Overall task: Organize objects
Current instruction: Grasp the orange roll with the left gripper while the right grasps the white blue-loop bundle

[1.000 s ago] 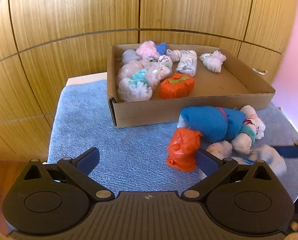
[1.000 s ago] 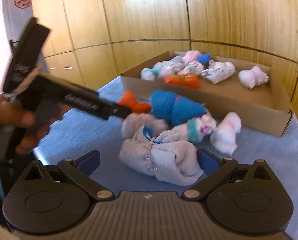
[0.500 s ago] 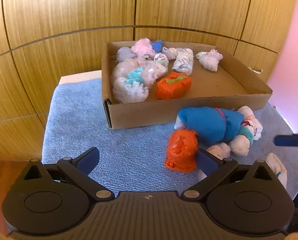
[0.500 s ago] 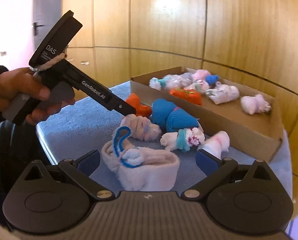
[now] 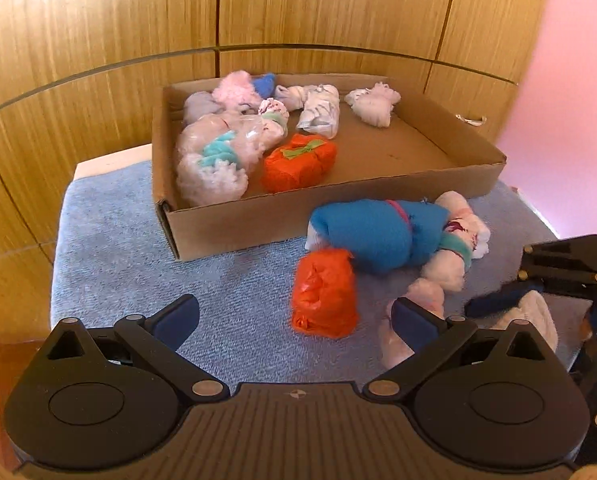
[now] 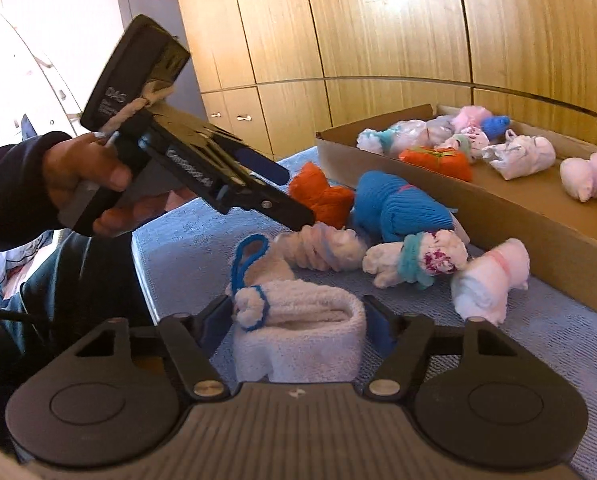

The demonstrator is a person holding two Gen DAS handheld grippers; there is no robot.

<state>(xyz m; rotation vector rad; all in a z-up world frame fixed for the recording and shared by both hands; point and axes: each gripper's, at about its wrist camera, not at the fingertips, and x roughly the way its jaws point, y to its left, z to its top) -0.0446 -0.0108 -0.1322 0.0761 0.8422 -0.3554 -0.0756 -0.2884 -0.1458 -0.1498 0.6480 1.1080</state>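
On the blue-towelled counter, going left to right, the left hand-held gripper hangs with its jaws wide apart and nothing between them, an orange sock bundle lying just ahead of it. Behind sits the cardboard box, already holding several rolled sock bundles. Just in front of the box lies a blue sock bundle among pale ones. Farther right, the right hand-held gripper has just been closing — its pads now press both sides of a white folded sock with blue trim, which rests on the counter near its front edge.
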